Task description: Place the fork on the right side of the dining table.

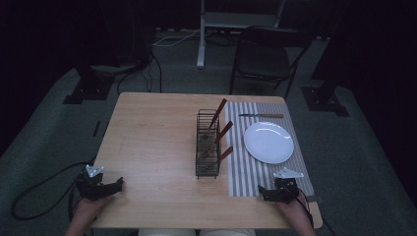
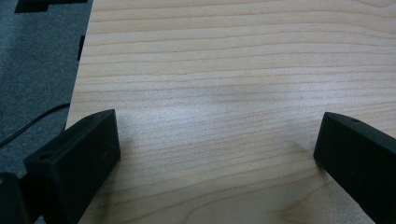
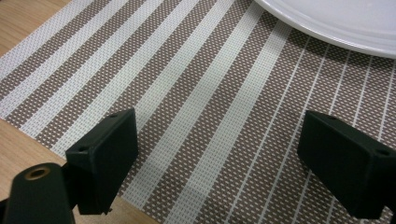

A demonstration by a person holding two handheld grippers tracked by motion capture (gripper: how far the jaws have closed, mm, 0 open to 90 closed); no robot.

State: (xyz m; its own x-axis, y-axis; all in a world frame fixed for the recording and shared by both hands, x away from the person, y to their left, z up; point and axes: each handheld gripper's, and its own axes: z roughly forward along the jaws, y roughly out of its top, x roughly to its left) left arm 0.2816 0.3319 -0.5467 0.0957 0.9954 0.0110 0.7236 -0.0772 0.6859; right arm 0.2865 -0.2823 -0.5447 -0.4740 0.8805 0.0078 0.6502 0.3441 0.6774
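- Jaws of the right gripper (image 3: 219,154) spread wide, nothing between them, hovering over the striped placemat (image 3: 201,93) near its front edge
- Just beyond those jaws, rim of the white plate (image 3: 336,23) resting on the placemat, apart from the jaws
- Jaws of the left gripper (image 2: 217,149) likewise wide apart and empty, above bare wood of the bench (image 2: 210,70) close to its left front corner
- Seen from the high view: left gripper (image 1: 105,187) and right gripper (image 1: 275,192) held at the near corners, well apart from each other
- Between them, farther back, a wire rack (image 1: 208,142) with three brown-handled utensils (image 1: 223,132) leaning out, just beside the placemat's left edge
- Beyond the plate, a knife (image 1: 260,116) lying crosswise on the placemat's far end
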